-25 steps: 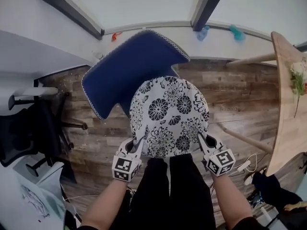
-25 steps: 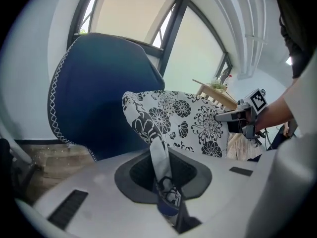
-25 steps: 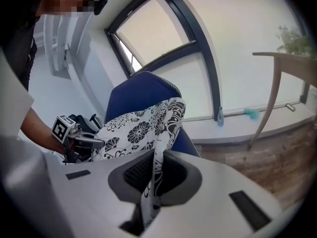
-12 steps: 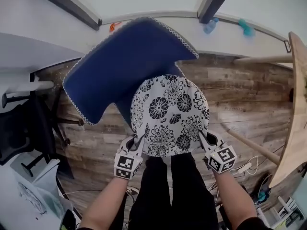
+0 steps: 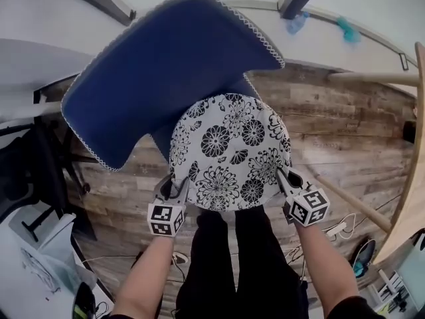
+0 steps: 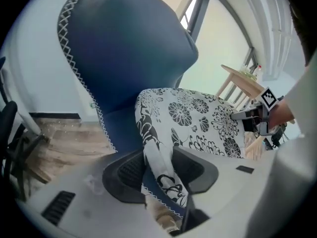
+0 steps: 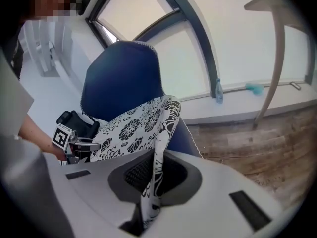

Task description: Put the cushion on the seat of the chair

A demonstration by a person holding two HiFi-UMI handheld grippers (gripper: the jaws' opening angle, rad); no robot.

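Cushion (image 5: 229, 151), round and white with black flowers, spreads ahead of both our claws, over the blue seat (image 5: 161, 145) of the chair (image 5: 166, 65), whose tall backrest rises beyond it. Our left gripper (image 5: 171, 190) has just been opening its jaws. They stand released, with the cushion's near left edge drooping loosely between them and neither pad pressing it. Our right gripper (image 5: 287, 177) is clenched on the cushion's near right edge, the thin fabric pinched flat between its pads. Just below the left claw, the seat's white-stitched rim shows under the hanging cloth. We cannot tell whether the cushion rests fully on the seat. Wooden floor (image 5: 332, 131) lies to the right of the right claw.
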